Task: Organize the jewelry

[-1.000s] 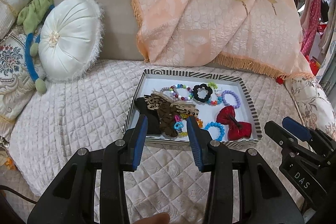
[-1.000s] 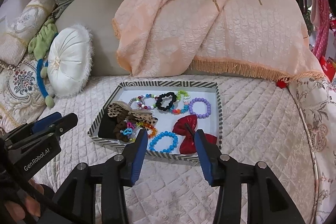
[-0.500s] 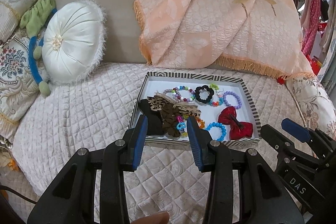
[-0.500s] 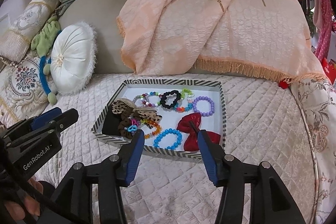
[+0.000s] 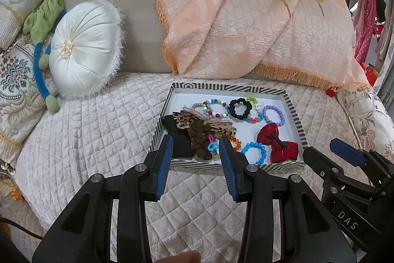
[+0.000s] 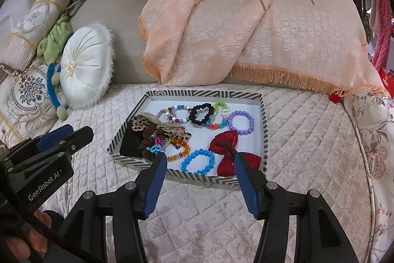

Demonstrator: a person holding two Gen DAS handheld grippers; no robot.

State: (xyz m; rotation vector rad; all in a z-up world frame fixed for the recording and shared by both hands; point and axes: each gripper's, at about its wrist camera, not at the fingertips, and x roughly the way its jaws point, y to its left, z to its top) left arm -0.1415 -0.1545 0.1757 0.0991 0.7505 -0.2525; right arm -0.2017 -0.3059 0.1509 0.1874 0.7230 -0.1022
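A striped-rim tray (image 5: 293, 112) (image 6: 264, 130) lies on the quilted bed. It holds a red bow (image 5: 277, 142) (image 6: 231, 152), a blue bead bracelet (image 5: 254, 152) (image 6: 198, 161), a purple bracelet (image 5: 273, 115) (image 6: 240, 122), a black scrunchie (image 5: 240, 108) (image 6: 202, 113), a leopard bow (image 5: 197, 123) (image 6: 157, 128) and a brown scrunchie. My left gripper (image 5: 195, 142) is open and empty above the tray's near left edge. My right gripper (image 6: 198, 159) is open and empty above the near edge, by the blue bracelet.
A round white cushion (image 5: 85, 54) (image 6: 86, 68) and patterned pillows (image 5: 17, 80) lie to the left. A peach fringed throw (image 5: 258, 24) (image 6: 246, 24) drapes behind the tray. Quilted cover (image 5: 98, 130) surrounds the tray.
Both grippers have pulled back and up slightly from the tray. The right gripper's jaws have opened a little wider. The tray's contents have not moved.
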